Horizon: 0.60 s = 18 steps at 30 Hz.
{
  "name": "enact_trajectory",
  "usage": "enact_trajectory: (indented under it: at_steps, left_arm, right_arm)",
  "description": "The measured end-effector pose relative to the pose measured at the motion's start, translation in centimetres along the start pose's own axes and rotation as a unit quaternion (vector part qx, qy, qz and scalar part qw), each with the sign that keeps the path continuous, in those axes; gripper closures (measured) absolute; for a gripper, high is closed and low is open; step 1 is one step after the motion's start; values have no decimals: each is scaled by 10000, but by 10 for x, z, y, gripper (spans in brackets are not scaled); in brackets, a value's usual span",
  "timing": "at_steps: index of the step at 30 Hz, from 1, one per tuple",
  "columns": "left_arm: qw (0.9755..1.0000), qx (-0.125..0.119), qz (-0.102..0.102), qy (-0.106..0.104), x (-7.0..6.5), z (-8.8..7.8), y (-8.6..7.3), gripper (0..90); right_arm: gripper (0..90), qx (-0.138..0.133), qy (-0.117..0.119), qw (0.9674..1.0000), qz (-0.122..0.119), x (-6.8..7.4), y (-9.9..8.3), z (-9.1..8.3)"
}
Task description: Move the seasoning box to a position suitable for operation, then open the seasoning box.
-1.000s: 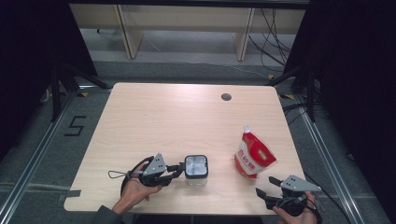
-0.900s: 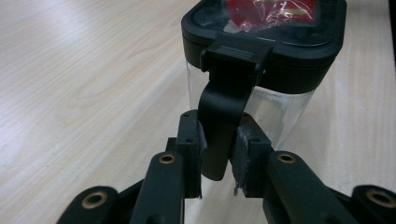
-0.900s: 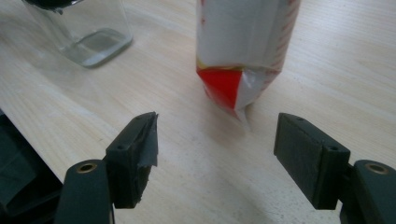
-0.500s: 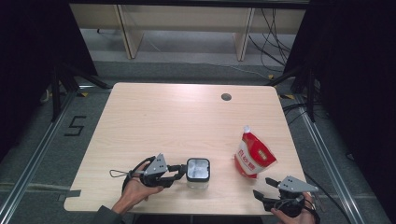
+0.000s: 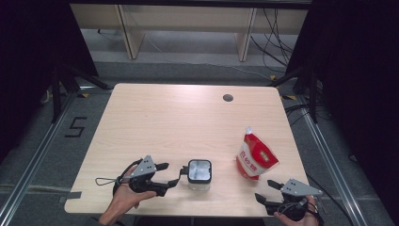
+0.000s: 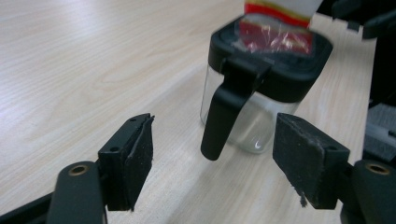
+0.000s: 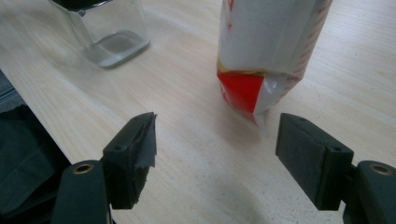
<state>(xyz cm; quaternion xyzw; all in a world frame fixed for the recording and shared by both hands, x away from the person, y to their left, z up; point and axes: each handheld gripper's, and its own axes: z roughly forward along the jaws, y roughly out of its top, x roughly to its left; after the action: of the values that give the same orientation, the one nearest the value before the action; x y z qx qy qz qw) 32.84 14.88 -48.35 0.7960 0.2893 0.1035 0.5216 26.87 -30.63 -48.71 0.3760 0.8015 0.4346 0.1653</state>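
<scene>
Now the left gripper is standing released, its jaws having just been opening off the glass jar's black handle; the right gripper is gaping empty near the red-and-white pouch.

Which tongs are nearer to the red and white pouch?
Right. The right tongs sit open just in front of the pouch, while the left tongs, jaws just opened, face the glass jar beyond it.

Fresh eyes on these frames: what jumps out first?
The red and white pouch standing at the table's right front, just ahead of the open right claw. Next, the clear jar with a black lid near the front edge; the left claw has just opened, its pads either side of the jar's handle, not touching.
</scene>
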Motion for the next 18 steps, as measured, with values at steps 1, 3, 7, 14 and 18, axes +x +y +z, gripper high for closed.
enact_trajectory:
  at_steps: [1, 3, 7, 14, 18]
  left_arm:
    - [9999, -68, -90, 3, -1, -2, 2, 284]
    - [9999, -156, -24, -58, 1, -6, 5, 295]
    - [9995, -261, -156, 97, -1, -11, 11, 308]
    - [9990, -338, -235, 175, -4, -12, 22, 362]
    - [9991, -403, -124, 99, -9, -8, 27, 532]
  right_arm:
    - [298, -2, -22, 10000, -1, 1, 0, 0]
    - [298, 39, 59, 10000, 25, 3, 0, 2]
    - [295, 133, -13, 9999, 0, 4, 0, 1]
    - [295, 98, 14, 9999, -65, 5, 1, 3]
    - [302, 114, 60, 9999, -103, 6, 1, 4]
